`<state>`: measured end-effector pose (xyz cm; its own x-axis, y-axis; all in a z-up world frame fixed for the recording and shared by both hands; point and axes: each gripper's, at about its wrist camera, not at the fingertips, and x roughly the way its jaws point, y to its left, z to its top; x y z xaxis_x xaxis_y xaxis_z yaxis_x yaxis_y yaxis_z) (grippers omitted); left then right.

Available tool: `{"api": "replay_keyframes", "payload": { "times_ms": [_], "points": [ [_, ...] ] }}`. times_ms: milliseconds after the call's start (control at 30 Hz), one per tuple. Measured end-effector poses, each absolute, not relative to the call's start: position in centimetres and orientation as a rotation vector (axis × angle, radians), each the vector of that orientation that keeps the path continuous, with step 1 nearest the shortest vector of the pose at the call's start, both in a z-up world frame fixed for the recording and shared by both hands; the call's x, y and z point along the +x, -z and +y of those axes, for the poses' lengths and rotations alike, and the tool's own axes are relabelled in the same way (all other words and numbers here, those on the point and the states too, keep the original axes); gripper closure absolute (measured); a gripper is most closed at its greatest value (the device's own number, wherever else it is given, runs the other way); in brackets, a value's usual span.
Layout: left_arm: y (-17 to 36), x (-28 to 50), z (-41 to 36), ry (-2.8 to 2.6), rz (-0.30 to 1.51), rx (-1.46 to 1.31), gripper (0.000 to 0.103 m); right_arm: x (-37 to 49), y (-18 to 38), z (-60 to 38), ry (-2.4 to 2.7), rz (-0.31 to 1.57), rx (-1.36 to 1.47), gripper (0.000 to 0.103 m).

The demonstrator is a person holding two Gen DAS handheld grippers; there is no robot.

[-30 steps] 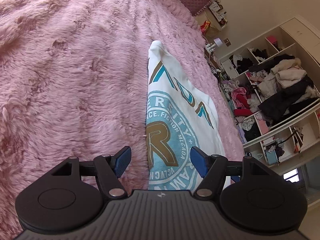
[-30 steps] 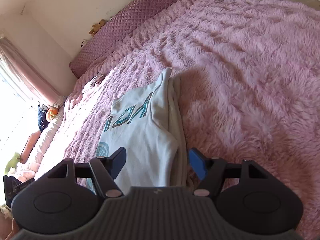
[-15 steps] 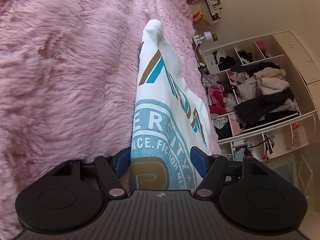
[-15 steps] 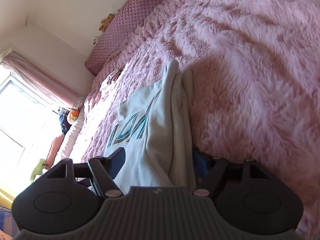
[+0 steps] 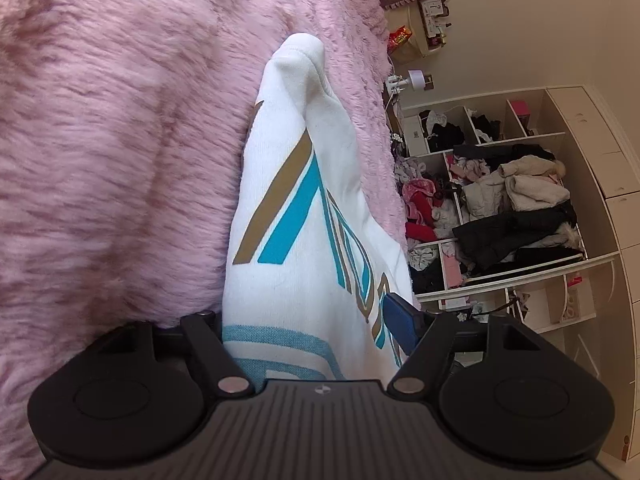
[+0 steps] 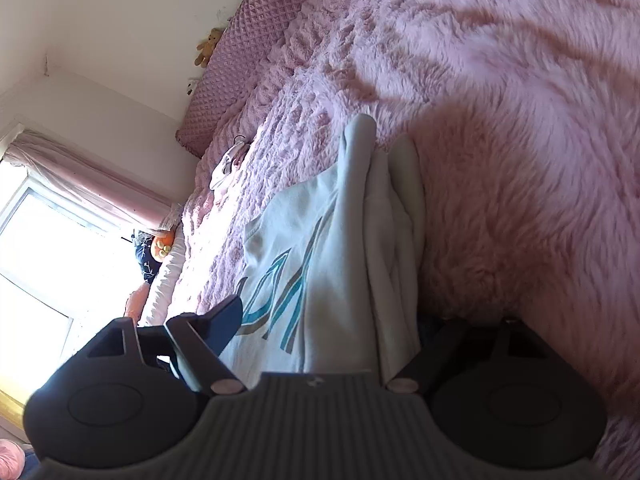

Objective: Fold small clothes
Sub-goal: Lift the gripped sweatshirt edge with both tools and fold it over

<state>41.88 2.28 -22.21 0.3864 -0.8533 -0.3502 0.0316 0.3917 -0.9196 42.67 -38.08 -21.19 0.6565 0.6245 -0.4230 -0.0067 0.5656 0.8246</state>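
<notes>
Bed, pink shaggy blanket (image 5: 112,152): folded white printed shirt (image 5: 304,216) on it; small white item (image 6: 228,162) farther off.

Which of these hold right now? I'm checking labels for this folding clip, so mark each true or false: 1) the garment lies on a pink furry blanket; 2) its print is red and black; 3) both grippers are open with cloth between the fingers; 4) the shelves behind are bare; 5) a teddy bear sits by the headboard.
1) True: the white garment lies on the pink blanket.
2) False: the print is teal and brown.
3) True: the left gripper and the right gripper are both open astride the cloth.
4) False: the shelves are stuffed with clothes.
5) True: the teddy bear sits by the headboard.
</notes>
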Motion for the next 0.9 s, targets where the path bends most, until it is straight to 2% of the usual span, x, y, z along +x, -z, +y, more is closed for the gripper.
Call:
{"api": "replay_keyframes", "payload": {
  "times_ms": [33, 100, 233, 300, 367, 667, 900],
  "points": [
    [21.8, 41.8, 2.0, 0.711, 1.007, -0.968, 0.024, 42.7, 20.8, -37.8, -0.391, 0.795, 0.857, 0.045],
    [20.9, 41.4, 1.6, 0.701, 1.005, -0.874, 0.036, 42.7, 20.3, -37.2, -0.334, 0.815, 0.778, 0.06],
    [19.4, 40.5, 1.4, 0.655, 0.984, -0.805, 0.052, 42.4, 18.8, -36.4, -0.281, 0.8, 0.707, 0.074],
    [18.3, 40.0, 1.2, 0.653, 0.97, -0.771, 0.06, 41.9, 17.6, -35.9, -0.259, 0.789, 0.656, 0.075],
    [16.9, 39.4, 1.0, 0.671, 0.951, -0.752, 0.062, 41.7, 16.4, -35.2, -0.253, 0.781, 0.617, 0.078],
    [8.6, 35.4, 1.0, 0.701, 0.884, -0.641, 0.062, 38.3, 9.5, -33.5, -0.279, 0.731, 0.624, 0.083],
    [2.1, 29.0, 5.2, 0.673, 0.81, -0.614, 0.062, 33.2, 2.8, -29.6, -0.363, 0.688, 0.616, 0.084]
  ]
}}
